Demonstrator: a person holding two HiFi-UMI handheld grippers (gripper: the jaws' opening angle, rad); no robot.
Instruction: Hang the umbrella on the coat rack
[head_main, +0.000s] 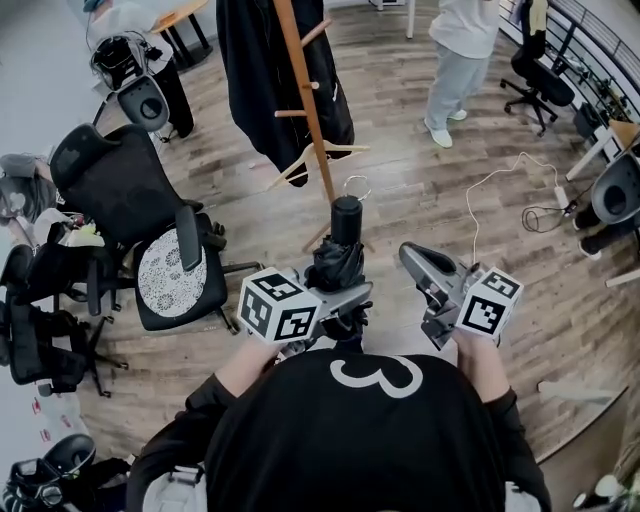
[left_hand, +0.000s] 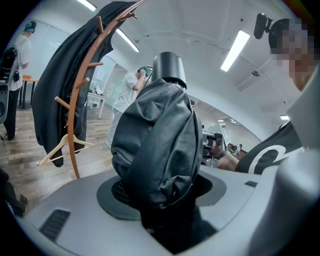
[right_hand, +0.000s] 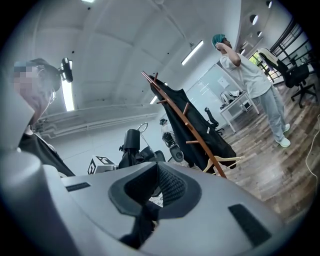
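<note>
A folded black umbrella (head_main: 338, 265) stands upright in my left gripper (head_main: 340, 300), which is shut on its bunched canopy (left_hand: 160, 145). Its black handle (head_main: 346, 218) points up and carries a thin wire loop (head_main: 356, 187). The wooden coat rack (head_main: 305, 100) stands just beyond it, with a black coat (head_main: 250, 70) and a wooden hanger (head_main: 318, 153) on it. In the left gripper view the rack (left_hand: 75, 125) is at the left. My right gripper (head_main: 425, 268) is to the right of the umbrella, shut, with nothing seen in it. Its own view shows the umbrella (right_hand: 132, 150) and the rack (right_hand: 192, 127) ahead.
Black office chairs (head_main: 150, 230) crowd the left side. A person in light clothes (head_main: 460, 60) stands beyond the rack at the upper right. A white cable (head_main: 500, 185) lies on the wooden floor at the right, near another chair (head_main: 540, 75).
</note>
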